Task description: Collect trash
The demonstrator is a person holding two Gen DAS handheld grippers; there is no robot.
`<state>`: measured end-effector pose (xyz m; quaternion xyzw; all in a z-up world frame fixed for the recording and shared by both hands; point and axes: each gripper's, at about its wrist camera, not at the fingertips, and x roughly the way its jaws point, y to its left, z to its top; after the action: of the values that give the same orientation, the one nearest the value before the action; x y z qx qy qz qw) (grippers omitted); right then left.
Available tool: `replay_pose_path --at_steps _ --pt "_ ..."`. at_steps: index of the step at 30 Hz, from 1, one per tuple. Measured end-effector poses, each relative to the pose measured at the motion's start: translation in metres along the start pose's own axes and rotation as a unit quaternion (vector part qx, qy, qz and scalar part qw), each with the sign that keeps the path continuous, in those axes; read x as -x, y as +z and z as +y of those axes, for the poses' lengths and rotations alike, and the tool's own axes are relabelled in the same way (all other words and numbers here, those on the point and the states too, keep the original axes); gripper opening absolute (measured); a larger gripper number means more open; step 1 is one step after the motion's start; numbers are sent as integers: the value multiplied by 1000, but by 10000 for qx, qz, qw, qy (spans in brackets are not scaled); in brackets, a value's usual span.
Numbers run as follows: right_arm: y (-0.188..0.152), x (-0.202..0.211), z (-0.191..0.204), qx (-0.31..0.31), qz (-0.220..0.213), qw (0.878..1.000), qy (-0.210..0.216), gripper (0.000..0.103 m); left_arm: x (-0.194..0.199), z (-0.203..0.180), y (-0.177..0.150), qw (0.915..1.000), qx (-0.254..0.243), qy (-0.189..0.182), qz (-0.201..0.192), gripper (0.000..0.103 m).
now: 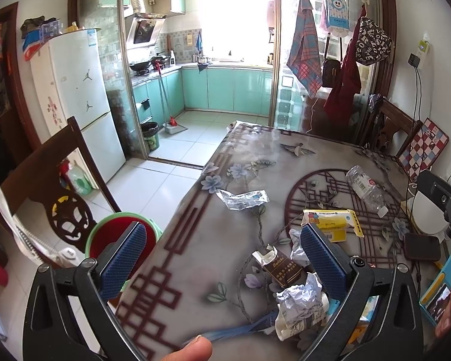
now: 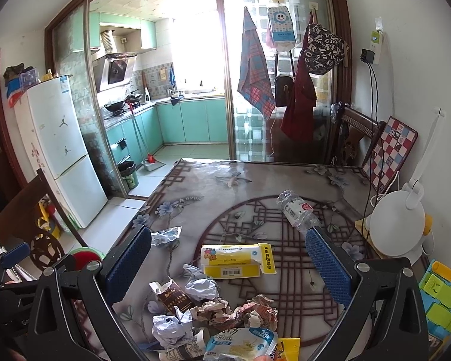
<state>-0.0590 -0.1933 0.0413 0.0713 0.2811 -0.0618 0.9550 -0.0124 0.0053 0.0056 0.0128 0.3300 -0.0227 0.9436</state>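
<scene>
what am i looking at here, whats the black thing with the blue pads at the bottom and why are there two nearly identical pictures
There is no robot here. A person holds a hand-operated gripper in each hand, and each gripper carries a wide-angle camera that looks forward along its two fingers. That is why there are two similar pictures: one from the left gripper, one from the right gripper. The black frames with blue ribbed pads are the gripper fingers.

Both grippers are open and hold nothing. They hover over a patterned table strewn with trash: a plastic bottle lying on its side, a yellow tissue pack, a brown cigarette box, crumpled paper and a flattened clear wrapper. In the left view, a red bucket with a green rim sits on the floor beside the table. Behind is a kitchen with a white fridge.
</scene>
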Motion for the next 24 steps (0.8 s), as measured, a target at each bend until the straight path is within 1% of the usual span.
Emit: replay_pose_path --at_steps 13,18,22,24 --pt "-1 -4 -5 -35 95 9999 -1 103 -2 1 0 10000 51 56 5 103" --pt "-1 -4 -5 -65 109 9999 8 103 -5 1 0 9999 118 10 57 103" --pt "-4 -7 -11 -182 208 9990 338 103 -8 2 0 9997 164 -118 96 103" --pt "-6 -7 -16 -126 193 9983 532 103 -6 1 0 9998 43 -187 -52 103"
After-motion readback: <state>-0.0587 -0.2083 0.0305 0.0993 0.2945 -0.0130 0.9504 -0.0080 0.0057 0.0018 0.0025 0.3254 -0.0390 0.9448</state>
